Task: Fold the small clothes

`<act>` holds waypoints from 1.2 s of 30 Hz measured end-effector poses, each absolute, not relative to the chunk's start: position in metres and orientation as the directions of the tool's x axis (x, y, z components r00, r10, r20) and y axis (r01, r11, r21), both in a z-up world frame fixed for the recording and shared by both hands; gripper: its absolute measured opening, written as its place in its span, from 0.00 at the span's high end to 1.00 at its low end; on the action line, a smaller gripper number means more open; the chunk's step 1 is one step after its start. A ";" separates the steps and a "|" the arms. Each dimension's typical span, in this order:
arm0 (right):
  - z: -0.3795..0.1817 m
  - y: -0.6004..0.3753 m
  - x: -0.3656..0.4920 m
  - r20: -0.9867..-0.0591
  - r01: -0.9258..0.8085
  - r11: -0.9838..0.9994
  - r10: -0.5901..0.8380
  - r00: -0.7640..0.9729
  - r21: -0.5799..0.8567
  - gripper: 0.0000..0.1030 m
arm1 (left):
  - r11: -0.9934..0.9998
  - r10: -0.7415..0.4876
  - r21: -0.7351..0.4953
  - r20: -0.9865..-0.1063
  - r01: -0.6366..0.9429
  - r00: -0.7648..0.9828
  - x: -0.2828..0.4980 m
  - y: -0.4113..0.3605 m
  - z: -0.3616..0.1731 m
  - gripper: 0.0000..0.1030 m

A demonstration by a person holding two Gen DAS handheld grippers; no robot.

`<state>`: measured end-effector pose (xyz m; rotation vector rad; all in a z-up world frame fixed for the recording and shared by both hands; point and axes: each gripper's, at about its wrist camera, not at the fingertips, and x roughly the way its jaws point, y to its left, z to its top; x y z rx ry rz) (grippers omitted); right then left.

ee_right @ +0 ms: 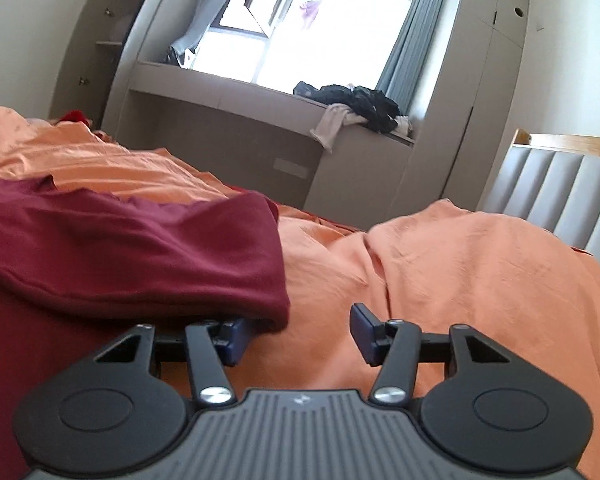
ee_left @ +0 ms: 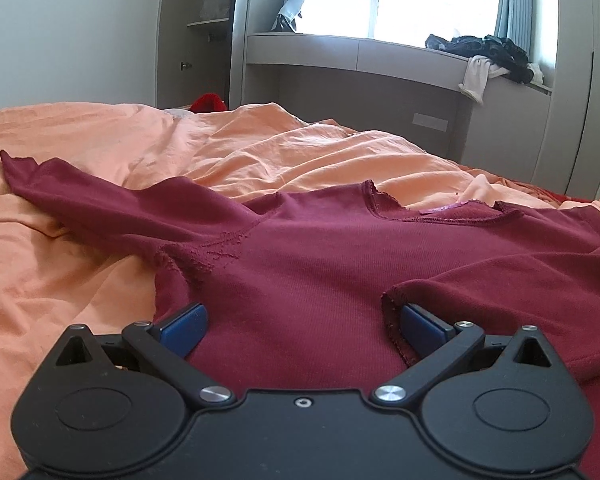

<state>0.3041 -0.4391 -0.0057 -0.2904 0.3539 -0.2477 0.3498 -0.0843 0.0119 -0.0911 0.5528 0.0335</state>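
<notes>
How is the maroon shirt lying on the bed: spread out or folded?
Partly folded: the maroon shirt has one sleeve stretched out, the other sleeve laid across its body.

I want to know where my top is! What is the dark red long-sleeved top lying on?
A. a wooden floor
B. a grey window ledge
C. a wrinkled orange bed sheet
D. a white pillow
C: the dark red long-sleeved top is spread out on the wrinkled orange bed sheet, with one sleeve stretched across it, while the grey window ledge behind holds other clothes.
</notes>
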 end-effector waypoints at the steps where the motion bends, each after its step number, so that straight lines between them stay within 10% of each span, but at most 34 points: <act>1: -0.006 -0.439 0.306 -0.305 0.180 0.930 -0.281 0.910 -0.320 0.60 | 0.995 0.003 -0.083 -0.524 -0.055 0.851 0.350 -0.083 0.011 0.00; 3: -0.005 -0.442 0.309 -0.316 0.169 0.938 -0.266 0.911 -0.302 0.93 | 0.994 -0.004 -0.092 -0.523 -0.052 0.853 0.350 -0.082 0.011 0.00; 10: -0.013 -0.459 0.317 -0.403 0.233 0.957 -0.285 0.870 -0.174 0.94 | 0.997 0.006 -0.063 -0.531 -0.047 0.847 0.351 -0.083 0.009 0.00; 21: 0.034 -0.444 0.280 -0.236 0.306 0.880 -0.404 0.884 -0.362 0.16 | 0.992 -0.035 -0.125 -0.506 -0.033 0.862 0.349 -0.074 0.003 0.00; 36: -0.006 -0.493 0.431 -0.428 0.346 0.917 -0.399 0.811 -0.200 0.10 | 0.994 -0.029 -0.108 -0.509 -0.030 0.860 0.350 -0.079 0.001 0.00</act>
